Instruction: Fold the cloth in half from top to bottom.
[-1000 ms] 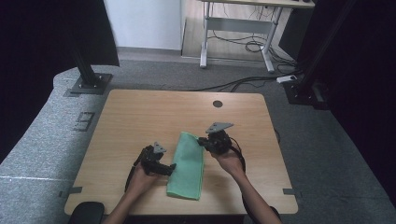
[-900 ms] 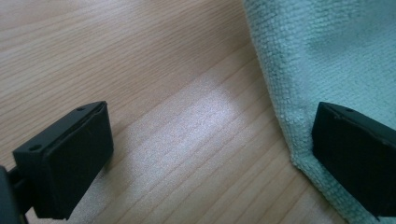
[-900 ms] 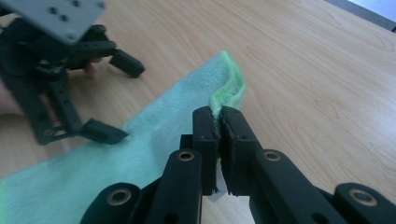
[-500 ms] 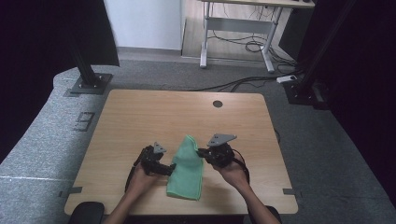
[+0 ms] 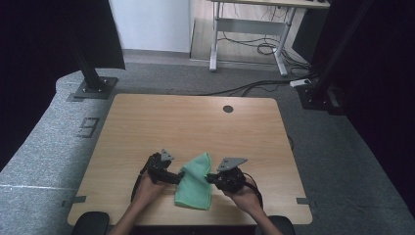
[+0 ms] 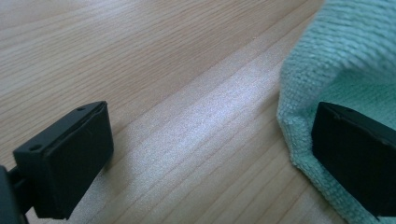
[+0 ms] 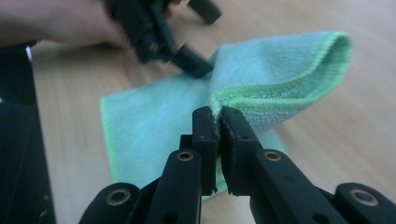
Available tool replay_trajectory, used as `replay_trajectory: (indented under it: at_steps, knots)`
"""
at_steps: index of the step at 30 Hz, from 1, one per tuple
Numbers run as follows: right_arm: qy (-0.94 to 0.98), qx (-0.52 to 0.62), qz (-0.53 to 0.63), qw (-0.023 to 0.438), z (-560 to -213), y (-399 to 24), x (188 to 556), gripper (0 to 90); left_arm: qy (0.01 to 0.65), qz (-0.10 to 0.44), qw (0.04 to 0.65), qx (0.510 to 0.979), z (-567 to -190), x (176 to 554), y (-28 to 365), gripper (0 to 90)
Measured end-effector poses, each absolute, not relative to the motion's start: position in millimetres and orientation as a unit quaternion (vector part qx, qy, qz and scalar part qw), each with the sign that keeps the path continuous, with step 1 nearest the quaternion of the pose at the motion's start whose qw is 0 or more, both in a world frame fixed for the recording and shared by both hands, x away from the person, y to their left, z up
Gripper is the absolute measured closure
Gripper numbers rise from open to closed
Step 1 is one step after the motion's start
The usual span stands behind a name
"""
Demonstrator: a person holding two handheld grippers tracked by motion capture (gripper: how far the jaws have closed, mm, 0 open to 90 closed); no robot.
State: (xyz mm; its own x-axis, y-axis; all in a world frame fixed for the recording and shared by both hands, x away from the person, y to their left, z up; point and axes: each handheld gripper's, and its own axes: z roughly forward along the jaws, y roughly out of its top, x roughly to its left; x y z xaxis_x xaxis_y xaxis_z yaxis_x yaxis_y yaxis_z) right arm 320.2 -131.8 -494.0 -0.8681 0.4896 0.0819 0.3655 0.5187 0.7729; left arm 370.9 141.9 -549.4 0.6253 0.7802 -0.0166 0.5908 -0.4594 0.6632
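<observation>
Green cloth (image 5: 195,181): on the wooden tabletop (image 5: 195,122), near edge, between both hands; far end lifted and folded over. Right hand-held gripper (image 5: 209,176): jaws closed on the cloth's hemmed fold, holding it raised off the tabletop. Left hand-held gripper (image 5: 179,179): jaws spread wide, one jaw against the cloth's left edge, the other over bare wood
</observation>
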Motion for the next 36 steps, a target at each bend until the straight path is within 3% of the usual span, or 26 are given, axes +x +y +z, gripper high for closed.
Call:
replay_trajectory:
  at_steps: [14,22,30,36]
  knots:
    - [0.894,0.235,0.381,0.036,-531,-119,300,82.1,0.409,0.147,0.323,0.841,-549,371,142,0.0]
    - [0.896,0.242,0.368,0.054,-533,-118,306,84.0,0.417,0.151,0.322,0.836,-549,376,143,0.0]
    - [0.892,0.261,0.36,0.081,-533,-116,333,84.2,0.435,0.157,0.32,0.827,-549,405,144,0.0]
    - [0.88,0.282,0.375,0.077,-536,-118,341,83.9,0.408,0.139,0.332,0.839,-548,405,150,2.4]
